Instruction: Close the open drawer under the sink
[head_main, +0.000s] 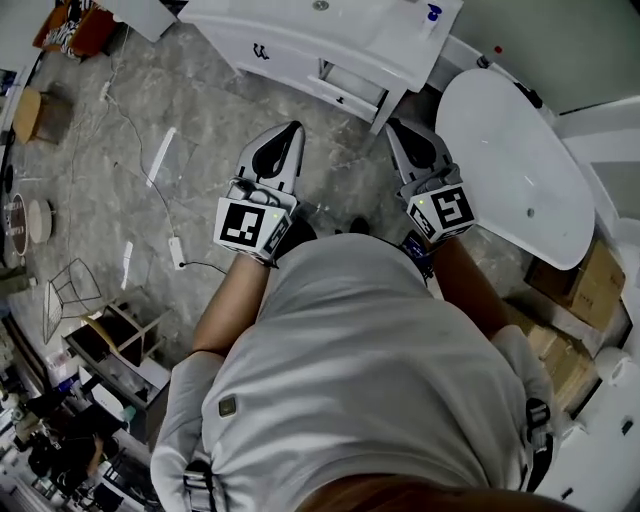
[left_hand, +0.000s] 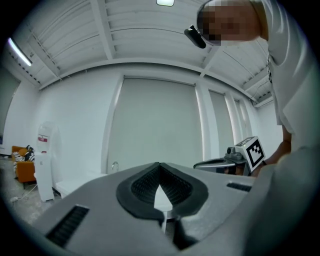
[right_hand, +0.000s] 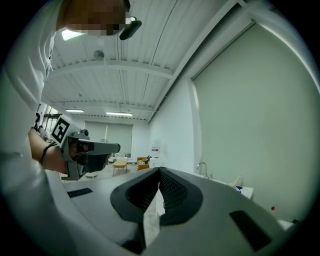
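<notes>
The open drawer (head_main: 346, 88) sits in the upper centre of the head view, standing out from the front of the white cabinet under the sink (head_main: 385, 32), its pale front panel facing the lower part of the frame and carrying a small dark handle. Just below it in the frame, both tools point towards the cabinet but touch neither it nor the drawer. The left tongs (head_main: 292, 130) lie below and to the left of the drawer, the right tongs (head_main: 396, 126) below and to its right. In its own view each pair is closed, its ribbed dark pads meeting at the tips with nothing between them. The marker cubes sit behind the tongs, in front of the person's forearms and white shirt (head_main: 370, 360), which fills the lower middle of the head view. To the right of the cabinet a white oval bathtub (head_main: 515, 165) runs down the right side of the frame, with cardboard boxes (head_main: 590, 288) below it. The grey marbled floor (head_main: 200, 130) spreads to the left, and a white power strip (head_main: 177, 252) with its cable lies on it at centre left.
</notes>
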